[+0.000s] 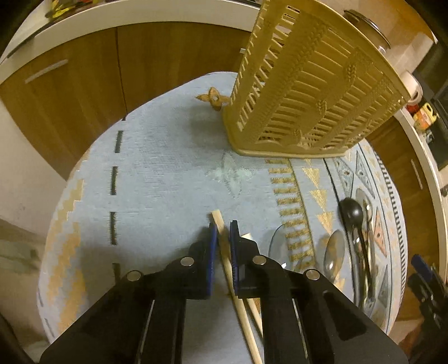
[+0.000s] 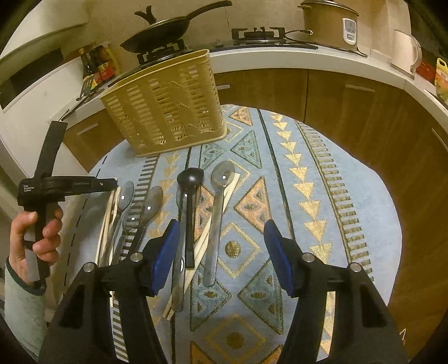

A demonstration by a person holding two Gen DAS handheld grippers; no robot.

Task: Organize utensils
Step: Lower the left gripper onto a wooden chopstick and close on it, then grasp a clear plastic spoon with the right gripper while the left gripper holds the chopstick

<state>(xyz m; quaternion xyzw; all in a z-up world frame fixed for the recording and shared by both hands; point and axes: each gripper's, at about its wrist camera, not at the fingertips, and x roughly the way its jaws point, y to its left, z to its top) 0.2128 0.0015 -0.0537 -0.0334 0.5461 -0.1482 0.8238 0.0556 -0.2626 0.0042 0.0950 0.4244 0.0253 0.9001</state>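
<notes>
My left gripper (image 1: 223,227) is shut on a pale wooden chopstick (image 1: 219,221) low over the blue patterned tablecloth (image 1: 168,173). A second chopstick (image 1: 254,310) lies just outside its right finger. Right of it lie clear spoons (image 1: 334,252) and a black spoon (image 1: 351,211). The beige slotted basket (image 1: 308,92) stands upright behind. My right gripper (image 2: 221,224) is open above the row of utensils: a black spoon (image 2: 190,179), a metal spoon (image 2: 222,170), two more spoons (image 2: 152,198) and chopsticks (image 2: 207,238) under them. Nothing touches its pads. The basket (image 2: 165,112) stands at the back left.
A hand (image 2: 36,232) holds the left gripper's handle at the table's left side. Beyond the round table run wooden cabinets (image 2: 350,100) and a white counter with a wok (image 2: 159,30), a rice cooker (image 2: 330,22) and bottles (image 2: 98,64).
</notes>
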